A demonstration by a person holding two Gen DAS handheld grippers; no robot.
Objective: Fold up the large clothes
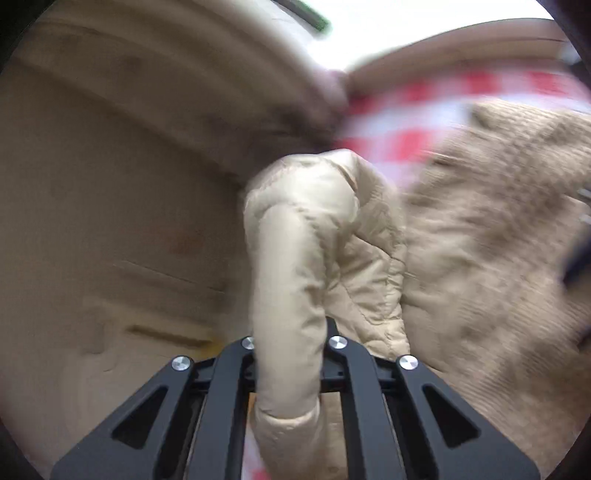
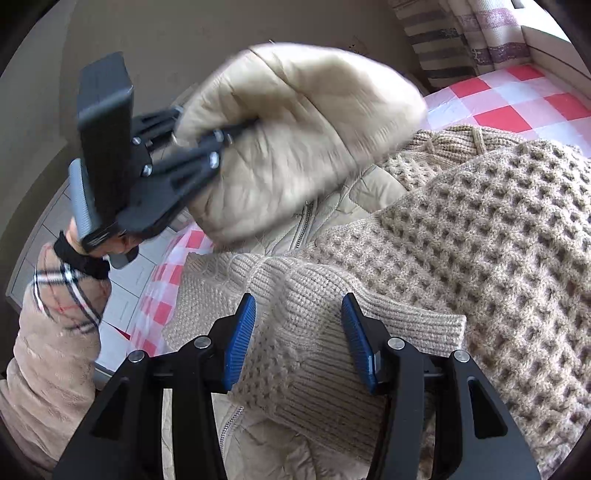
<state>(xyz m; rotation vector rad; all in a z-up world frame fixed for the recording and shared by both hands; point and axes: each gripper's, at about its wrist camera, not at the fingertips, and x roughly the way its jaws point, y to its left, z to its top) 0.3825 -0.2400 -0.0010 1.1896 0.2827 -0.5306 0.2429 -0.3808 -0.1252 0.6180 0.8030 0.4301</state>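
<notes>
The beige quilted jacket (image 2: 295,140) is the garment in play: a padded fold of it is lifted clear of the pile, while the rest, with its zipper (image 2: 304,225) showing, lies flat under the knitwear. The left tongs (image 2: 225,142) are clamped tight on that raised fold, the fabric bunching out around their black arms; in the left wrist view the same puffy fold (image 1: 295,258) rises straight out from between the closed tongs (image 1: 291,339), and everything behind it is smeared by motion blur.

Lying over the jacket is a tan waffle-knit sweater (image 2: 498,229), spread across the right of the right wrist view. Its ribbed cuff (image 2: 306,325) sits between the 2 blue pads (image 2: 242,343) of the right tongs (image 2: 299,343), which stand about half apart; the left pad touches the knit, but whether the pair is actually pressing it I cannot tell.

Both garments rest on a surface covered with a red-and-white checked cloth (image 2: 517,99), seen beyond the sweater and again at the left edge of the pile. The person's left arm, in a fluffy beige sleeve (image 2: 51,350) with a plaid band and a black cuff, holds the left tongs' handle. Striped curtains (image 2: 461,33) hang at the far corner, and pale floor tiles (image 2: 125,280) show below the cloth's edge.
</notes>
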